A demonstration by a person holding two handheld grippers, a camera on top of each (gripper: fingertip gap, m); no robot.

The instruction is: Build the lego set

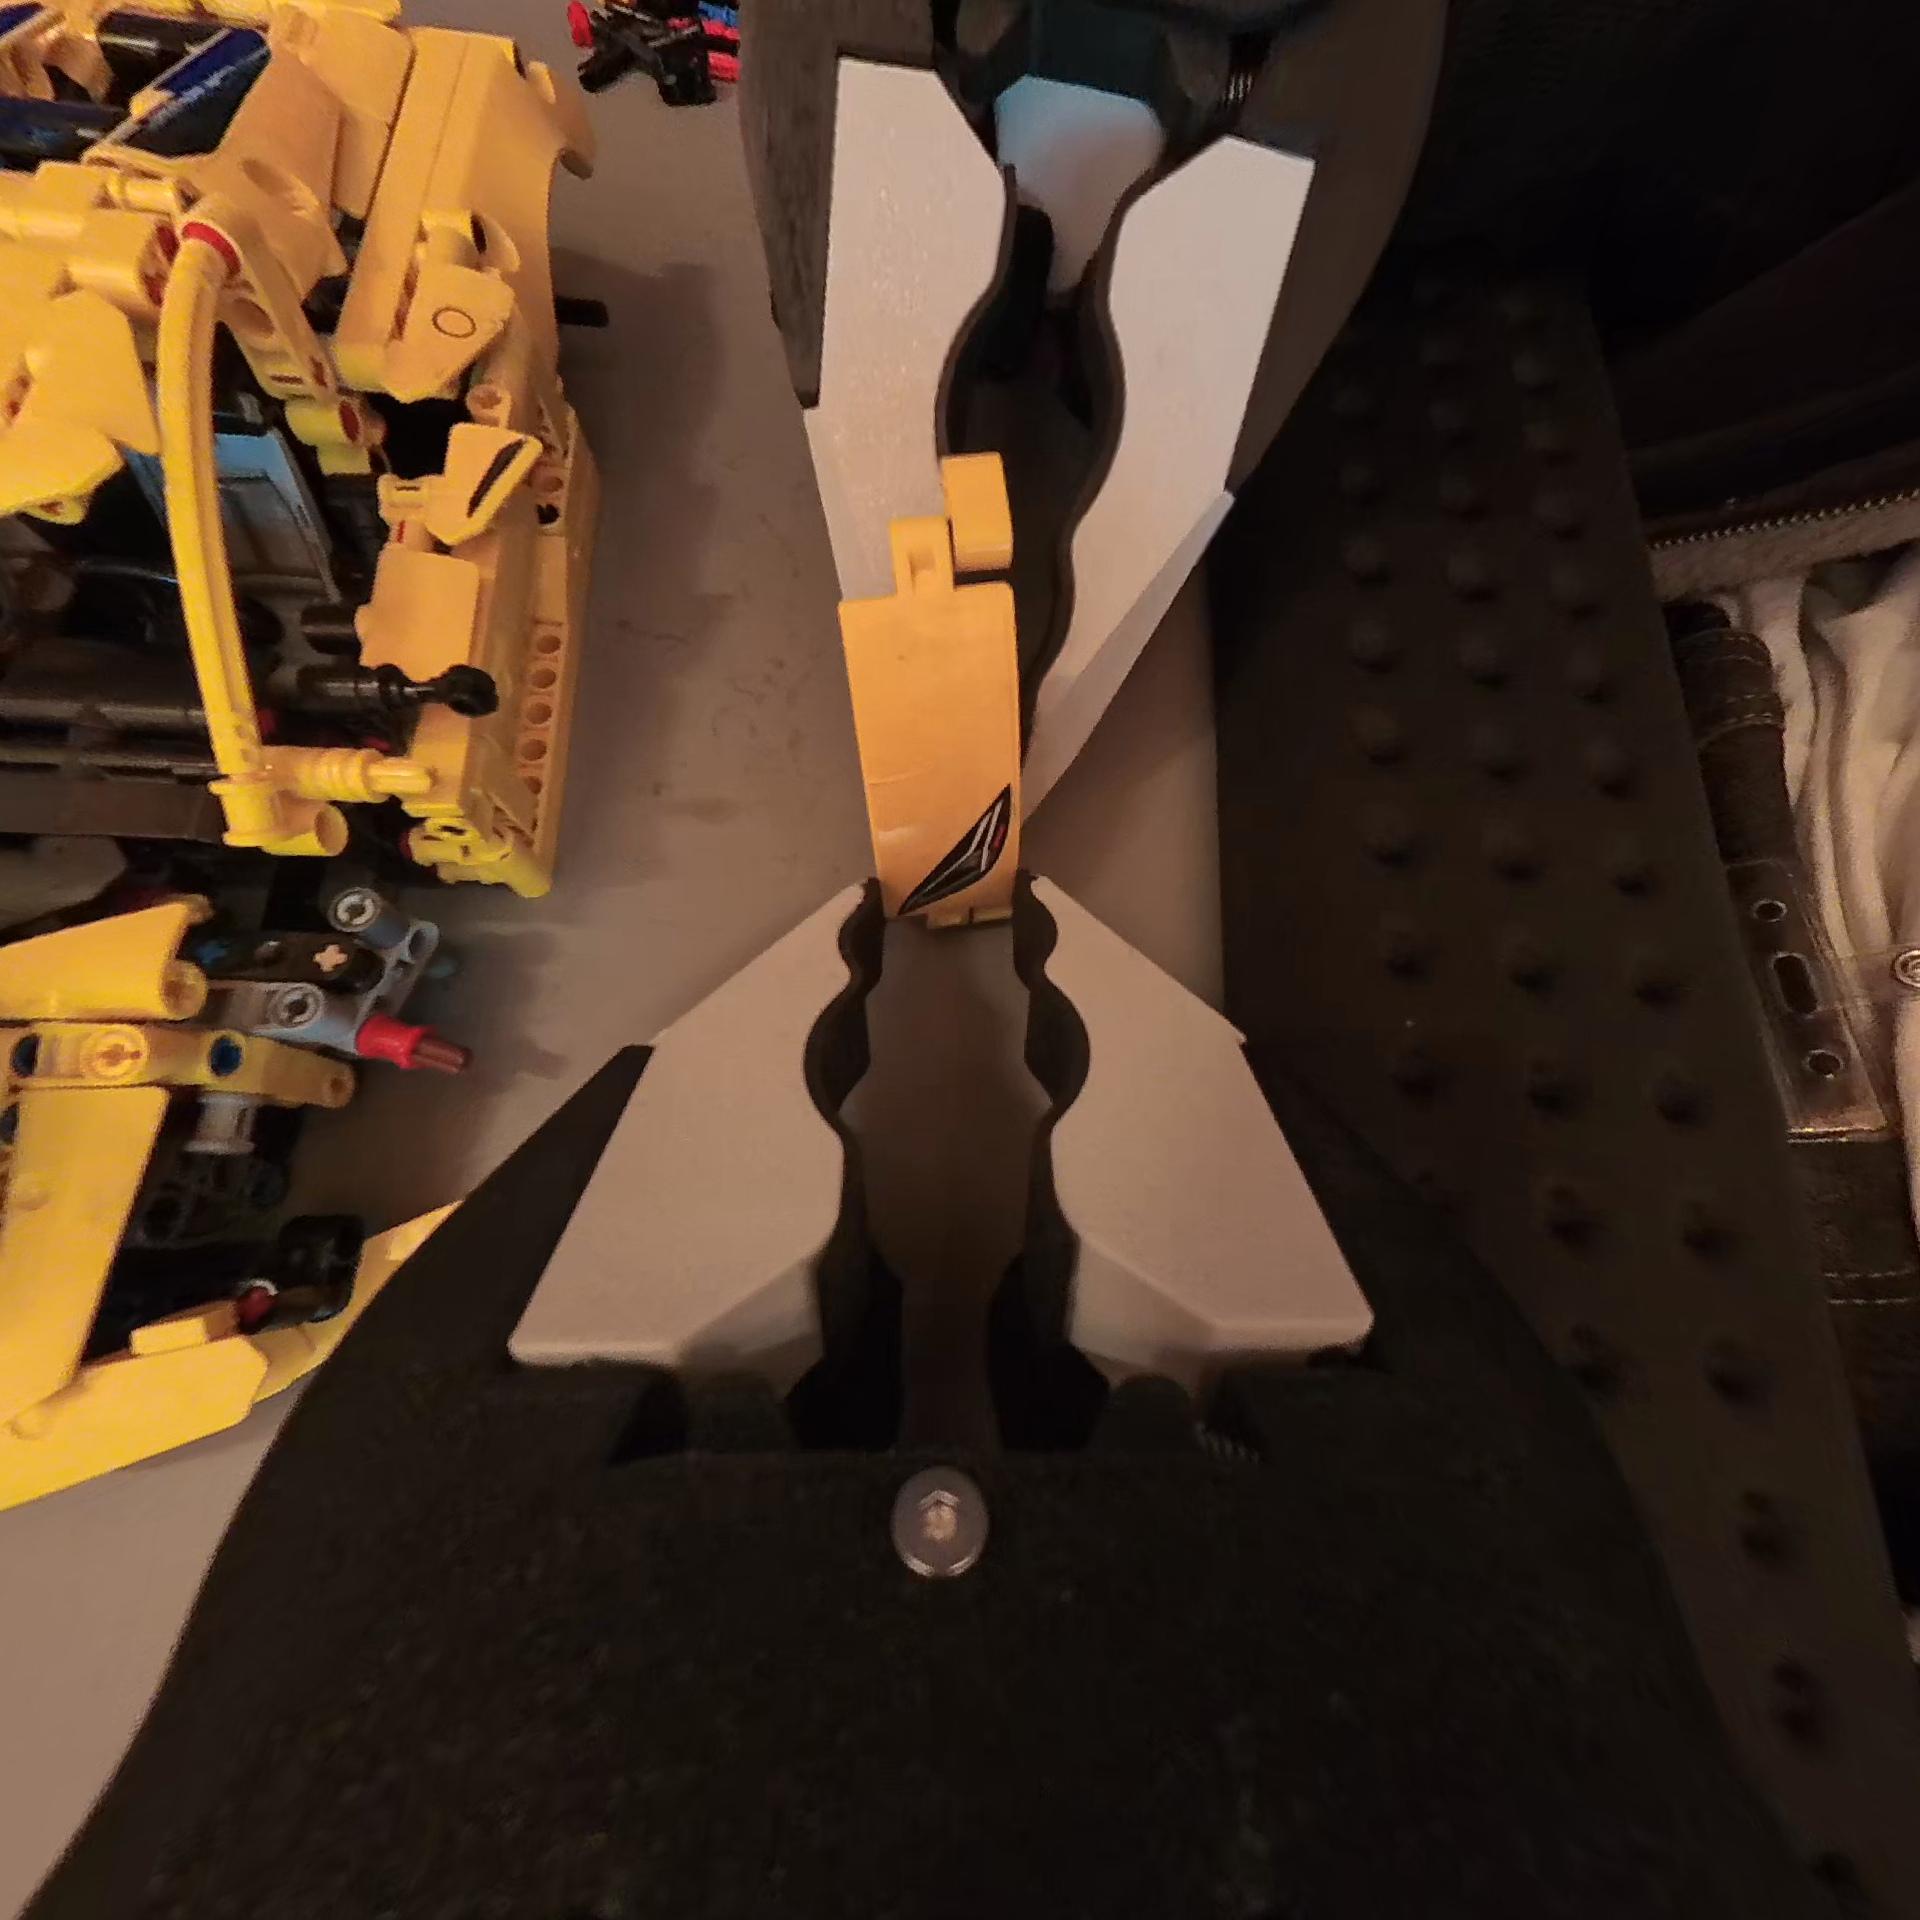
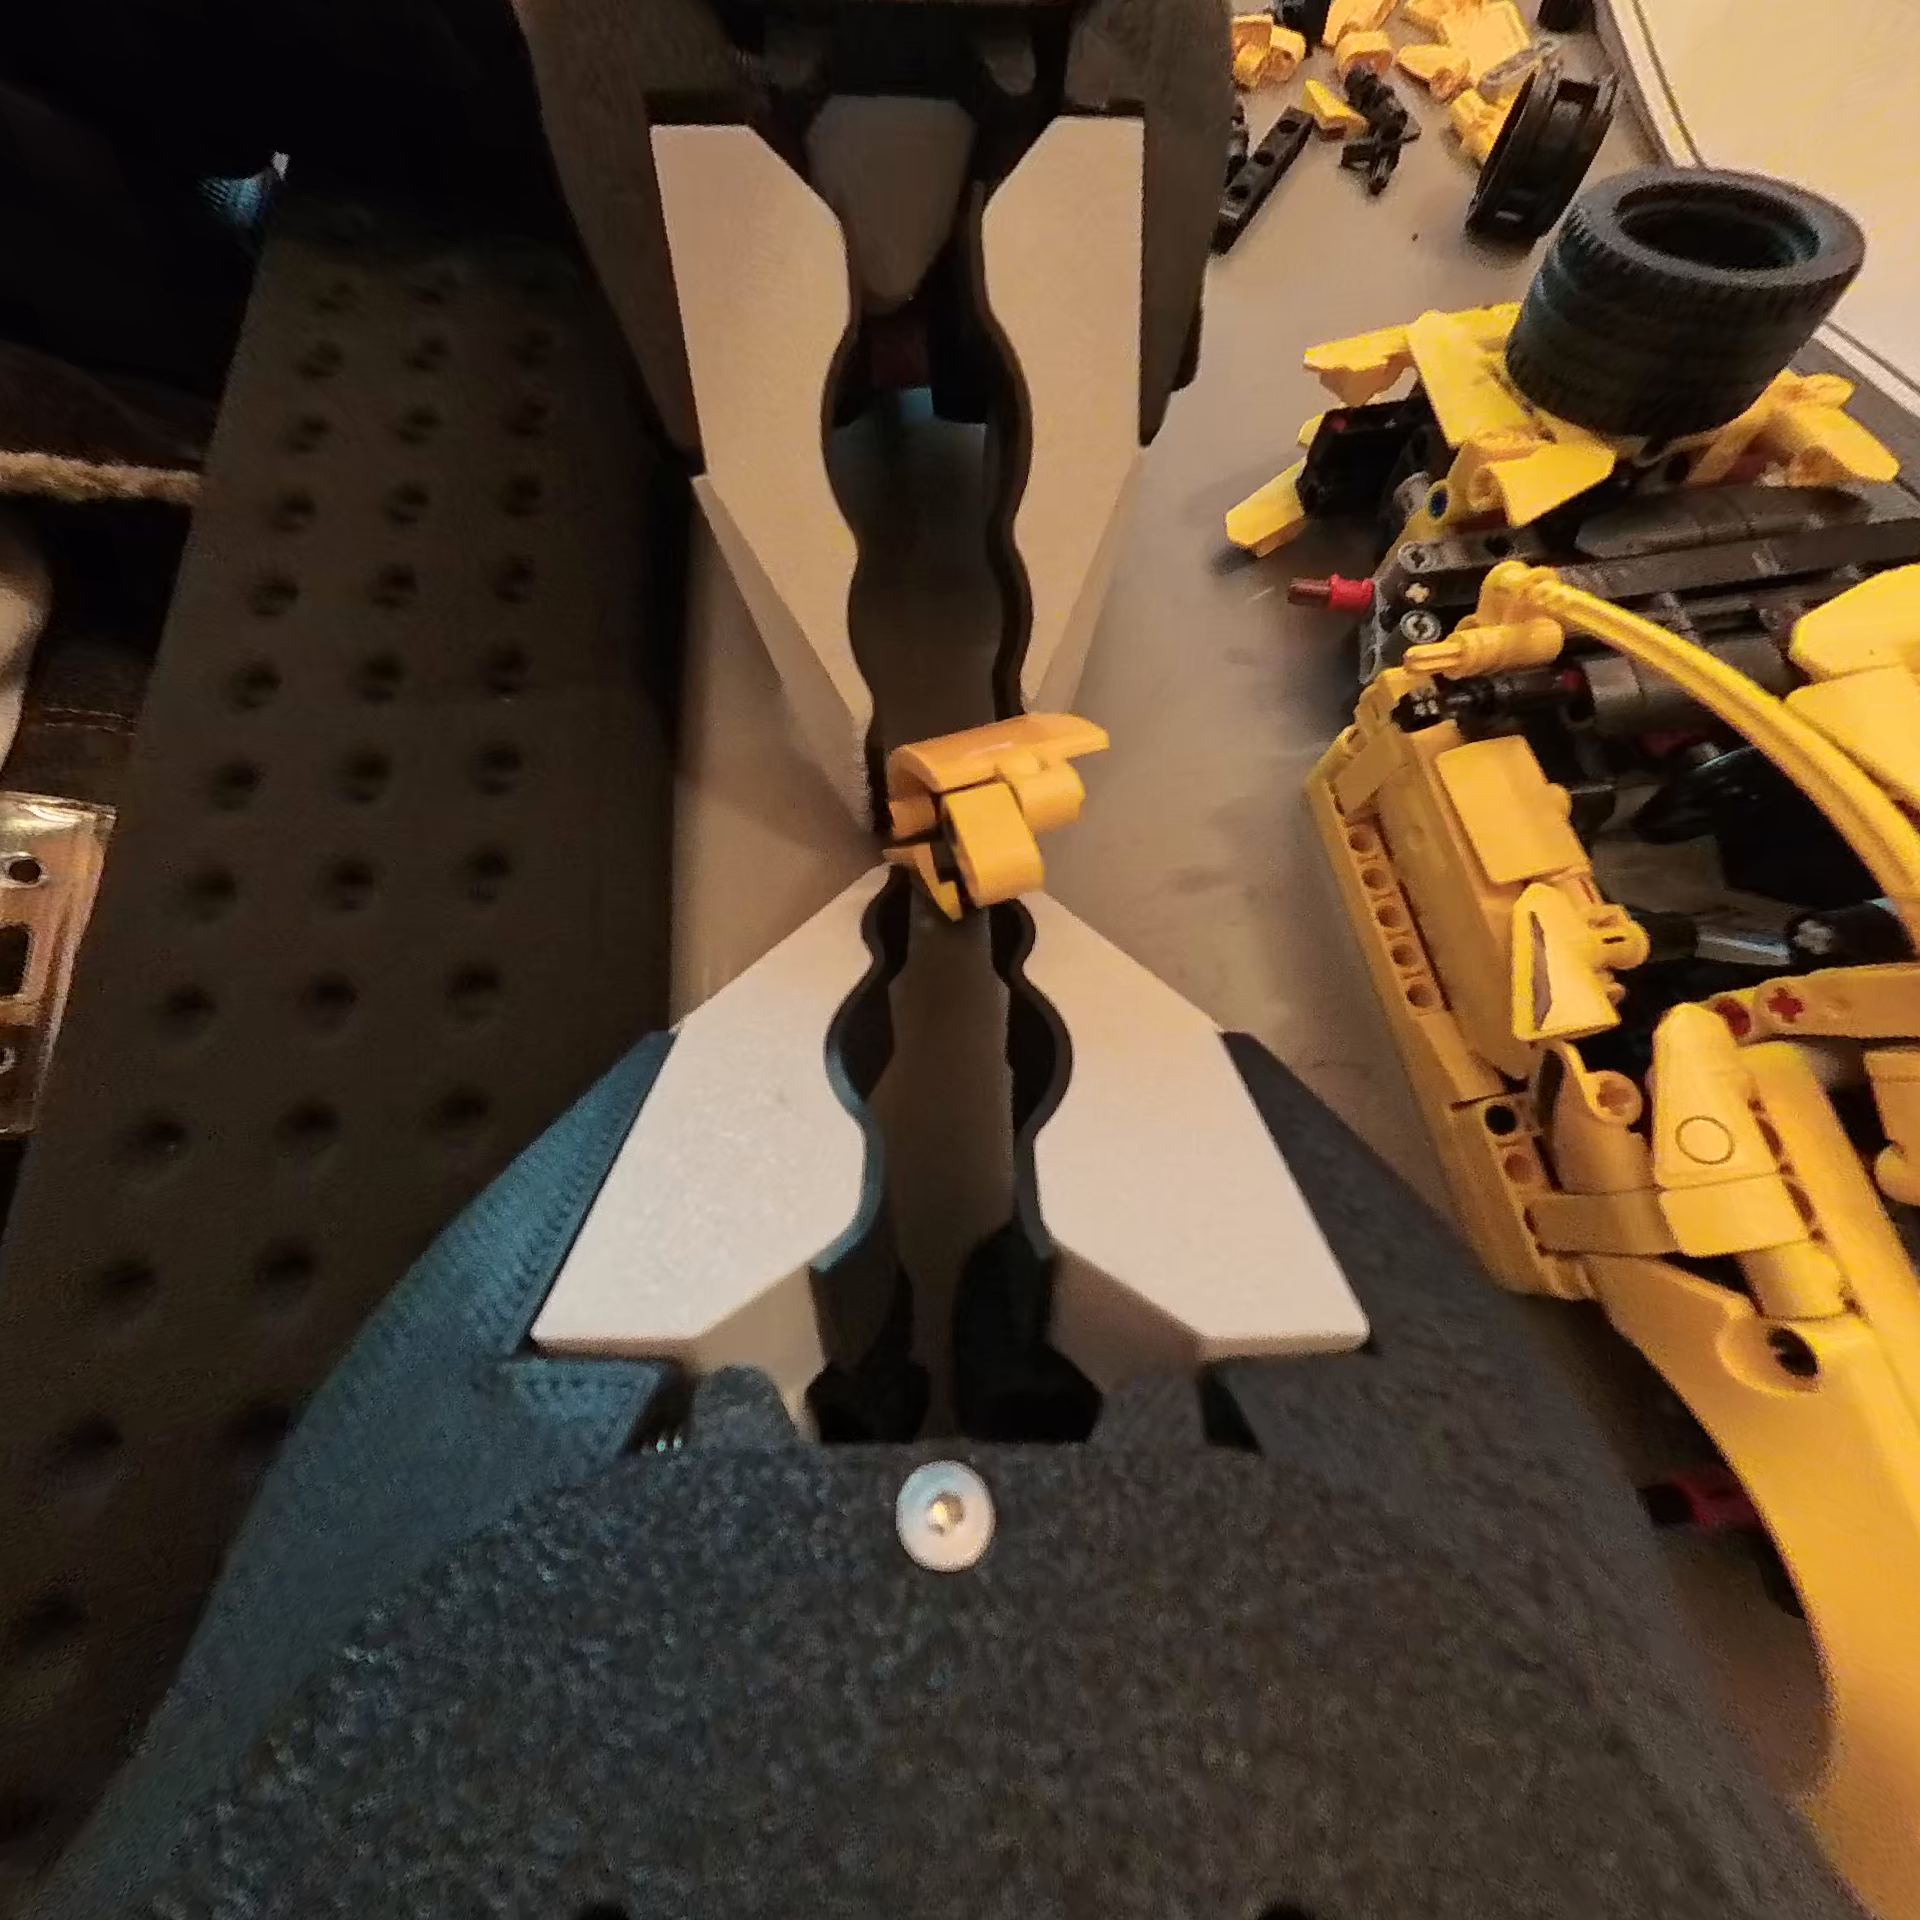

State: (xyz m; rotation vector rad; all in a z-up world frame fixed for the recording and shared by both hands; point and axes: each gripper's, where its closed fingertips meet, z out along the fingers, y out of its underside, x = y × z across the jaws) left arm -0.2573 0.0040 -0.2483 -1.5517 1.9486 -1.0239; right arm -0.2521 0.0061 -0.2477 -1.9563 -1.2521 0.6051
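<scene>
The left gripper (image 1: 948,899) was closed to a narrow gap on the near end of a long yellow panel (image 1: 940,727), the end bearing a dark wedge-shaped decal. The panel's long axis ran straight ahead, in line with the fingers, so its far end, with a small hinged yellow connector (image 1: 977,514), pointed directly away. There the right gripper (image 1: 1023,540) faced back toward the left one, tips to tips, clamped narrowly on that connector end.

In the right wrist view the same piece appeared end-on: the right gripper (image 2: 951,904) pinched the connector cluster (image 2: 987,810) at its very tips, and the left gripper (image 2: 935,790) met it from straight ahead. Both tools therefore shared one piece held above the grey table (image 1: 717,623), at equal reach, each gripping an opposite end.

The partly built yellow car (image 1: 312,468) lay to the left of the left gripper and to the right of the right one (image 2: 1610,987), near but clear of the held piece. A black tyre (image 2: 1683,312) rested on a loose yellow subassembly ahead and to the right of the right gripper. Judging by this, the panel would need carrying sideways toward the car, its long axis roughly parallel to the car's flank.
</scene>
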